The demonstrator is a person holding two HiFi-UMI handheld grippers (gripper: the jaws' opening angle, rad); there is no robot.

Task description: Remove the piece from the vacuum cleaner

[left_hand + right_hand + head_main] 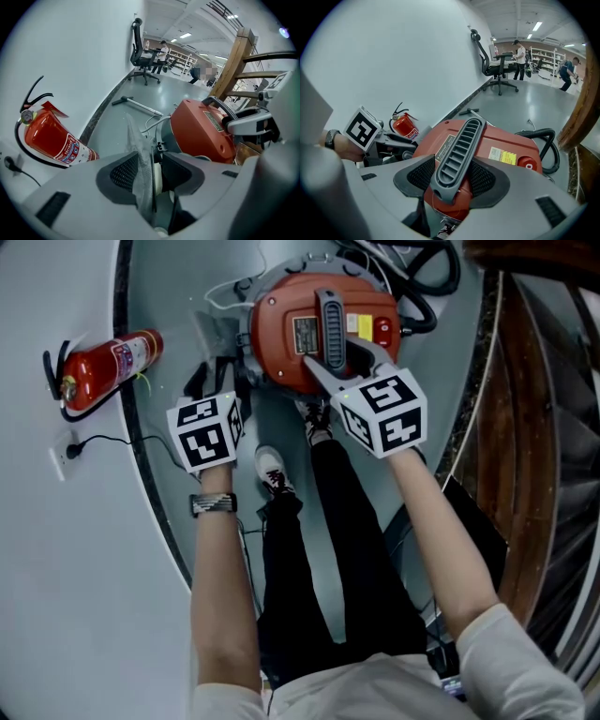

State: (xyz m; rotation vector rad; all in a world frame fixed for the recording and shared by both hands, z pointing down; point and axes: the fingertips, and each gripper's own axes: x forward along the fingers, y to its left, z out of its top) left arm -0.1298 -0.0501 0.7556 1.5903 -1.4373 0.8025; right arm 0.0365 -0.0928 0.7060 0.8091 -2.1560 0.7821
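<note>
The piece, a thin grey sheet of fabric-like material, stands upright between the jaws of my left tool, which are spread wide. It leans towards the left pad, and I cannot tell whether it touches it, so the tool is not clamped on it. Just beside it on the right sits the round red vacuum cleaner on the grey floor. My right tool is closed on the cleaner's dark grey ribbed handle, with a pad pressed against each side. A black hose curls behind the body. A red fire extinguisher lies by the white wall, well apart from the cleaner. A brown wooden frame rises on the other side.
</note>
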